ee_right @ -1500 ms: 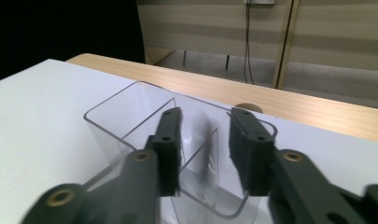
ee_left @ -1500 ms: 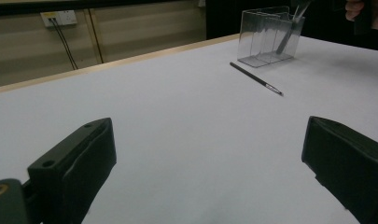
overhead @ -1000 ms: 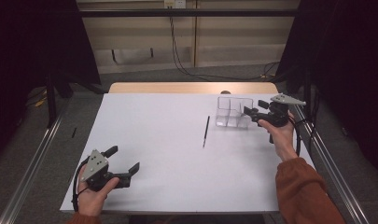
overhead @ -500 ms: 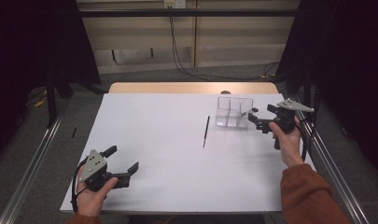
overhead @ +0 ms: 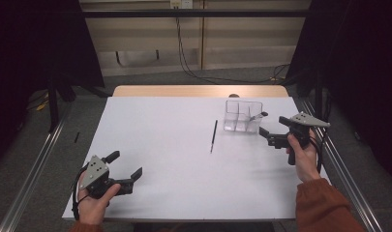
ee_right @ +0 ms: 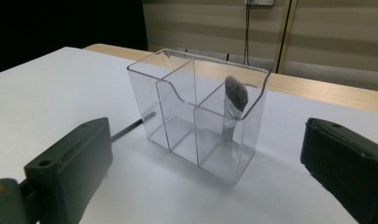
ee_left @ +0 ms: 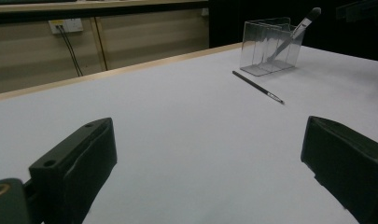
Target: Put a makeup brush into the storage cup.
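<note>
A clear three-compartment organizer (overhead: 242,117) (ee_right: 177,100) (ee_left: 266,46) stands at the table's far right. A grey-bristled brush (ee_right: 234,99) (overhead: 256,117) (ee_left: 296,31) leans in its end compartment, bristles up. A thin black brush (overhead: 213,136) (ee_left: 256,86) (ee_right: 128,129) lies flat on the white table just left of the organizer. My right gripper (overhead: 267,137) (ee_right: 207,149) is open just right of the organizer; its jaws have just been opening and nothing is between them. My left gripper (overhead: 126,164) (ee_left: 207,149) rests open and empty near the front left corner.
The white table top (overhead: 174,145) has a wooden strip (overhead: 184,91) along its far edge. Metal rails (overhead: 339,159) run along both sides. Cables and a wall socket (overhead: 180,4) are behind the table.
My right gripper has drawn back from the organizer toward the person and to the right. The grey-bristled brush stays in the organizer. My left gripper has not moved.
</note>
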Action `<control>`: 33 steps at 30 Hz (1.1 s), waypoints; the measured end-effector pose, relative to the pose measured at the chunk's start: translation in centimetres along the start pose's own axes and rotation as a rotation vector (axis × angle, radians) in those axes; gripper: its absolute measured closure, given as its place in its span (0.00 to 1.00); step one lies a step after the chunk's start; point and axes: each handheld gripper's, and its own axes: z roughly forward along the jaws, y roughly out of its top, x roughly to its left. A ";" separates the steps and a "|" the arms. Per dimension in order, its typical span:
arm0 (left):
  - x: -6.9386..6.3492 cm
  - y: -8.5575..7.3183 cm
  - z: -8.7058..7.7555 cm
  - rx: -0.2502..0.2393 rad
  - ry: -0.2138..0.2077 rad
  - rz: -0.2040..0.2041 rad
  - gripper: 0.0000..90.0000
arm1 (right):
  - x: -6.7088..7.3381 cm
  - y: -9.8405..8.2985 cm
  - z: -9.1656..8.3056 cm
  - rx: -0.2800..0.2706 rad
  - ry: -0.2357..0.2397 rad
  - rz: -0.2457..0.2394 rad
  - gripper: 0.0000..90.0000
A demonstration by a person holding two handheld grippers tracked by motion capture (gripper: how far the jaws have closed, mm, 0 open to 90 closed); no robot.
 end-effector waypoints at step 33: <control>-0.2 0.0 -0.3 -0.003 -0.005 0.002 0.04 | 3.3 -4.1 -5.9 -0.042 0.025 -0.006 0.02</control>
